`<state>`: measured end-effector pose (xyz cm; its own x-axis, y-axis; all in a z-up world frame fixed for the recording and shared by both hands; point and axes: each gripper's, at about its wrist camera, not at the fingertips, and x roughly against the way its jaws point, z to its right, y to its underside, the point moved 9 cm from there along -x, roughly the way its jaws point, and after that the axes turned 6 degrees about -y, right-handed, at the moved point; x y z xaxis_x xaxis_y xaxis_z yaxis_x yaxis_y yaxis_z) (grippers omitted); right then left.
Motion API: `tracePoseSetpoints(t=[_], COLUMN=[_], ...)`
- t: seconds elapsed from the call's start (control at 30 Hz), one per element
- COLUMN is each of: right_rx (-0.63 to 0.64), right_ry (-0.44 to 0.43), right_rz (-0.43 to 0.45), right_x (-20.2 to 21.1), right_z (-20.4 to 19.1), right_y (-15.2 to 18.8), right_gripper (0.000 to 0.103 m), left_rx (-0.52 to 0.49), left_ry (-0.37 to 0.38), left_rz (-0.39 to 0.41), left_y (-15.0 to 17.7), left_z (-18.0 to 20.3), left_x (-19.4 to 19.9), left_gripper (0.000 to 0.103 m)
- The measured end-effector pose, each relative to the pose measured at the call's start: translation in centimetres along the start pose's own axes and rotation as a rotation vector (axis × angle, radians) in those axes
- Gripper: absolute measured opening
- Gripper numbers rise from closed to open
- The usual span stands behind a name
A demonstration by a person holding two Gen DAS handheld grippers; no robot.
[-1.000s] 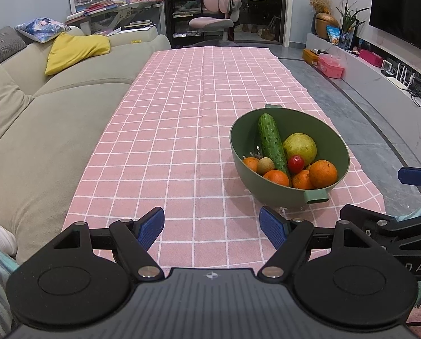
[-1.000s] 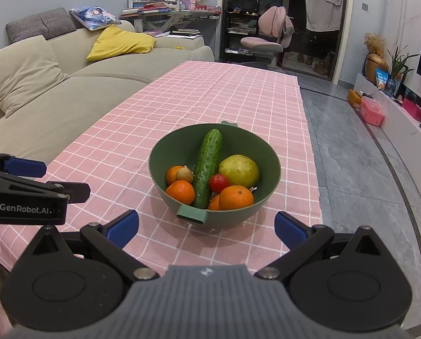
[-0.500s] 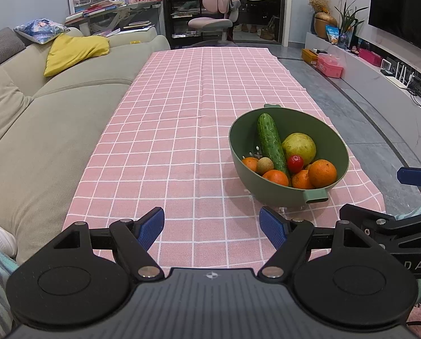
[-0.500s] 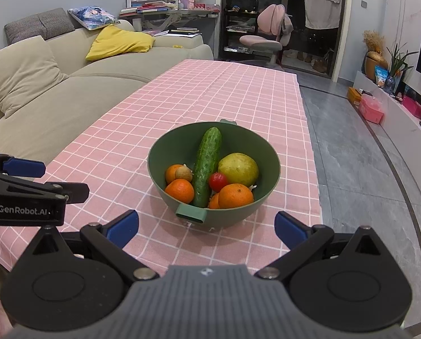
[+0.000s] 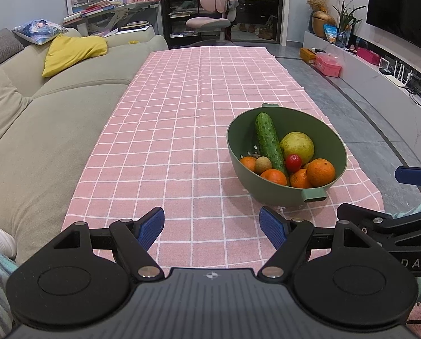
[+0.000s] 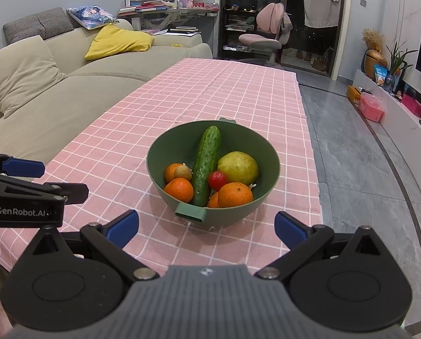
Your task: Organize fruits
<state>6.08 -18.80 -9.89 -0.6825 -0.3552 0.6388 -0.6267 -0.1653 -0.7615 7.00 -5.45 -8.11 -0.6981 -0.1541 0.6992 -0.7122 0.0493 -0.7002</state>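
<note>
nearby, sofa [image 5: 69, 118] beside tablecloth [image 5: 182, 130]

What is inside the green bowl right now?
The green bowl holds a cucumber, four oranges, a pear, a tomato and a small brown fruit. Anything beneath them is hidden.

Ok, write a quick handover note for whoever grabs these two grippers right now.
Left gripper: open, empty, low over the pink checked tablecloth, left of the bowl.
Right gripper: open, empty, in front of the bowl's near handle.
Green bowl near the cloth's right edge holds everything: cucumber, yellow-green pear-like fruit, small red fruit, small brown fruit, and the oranges.
Done: nothing has been taken out.
Left: all the sorting; the rest of the cloth shows no fruit.
</note>
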Motion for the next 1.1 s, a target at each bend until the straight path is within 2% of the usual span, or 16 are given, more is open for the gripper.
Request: tracePoseSetpoints(t=[1.1], right_rx=[-0.01], right_ry=[0.006], right_rz=[-0.009], right_x=[-0.35], right_z=[-0.43], right_y=[0.45], right_gripper=[0.099], left_rx=[-0.001], left_ry=[0.007], left_rz=[0.021], left_y=[-0.55], left_z=[-0.08], left_x=[0.29], left_gripper=[0.09])
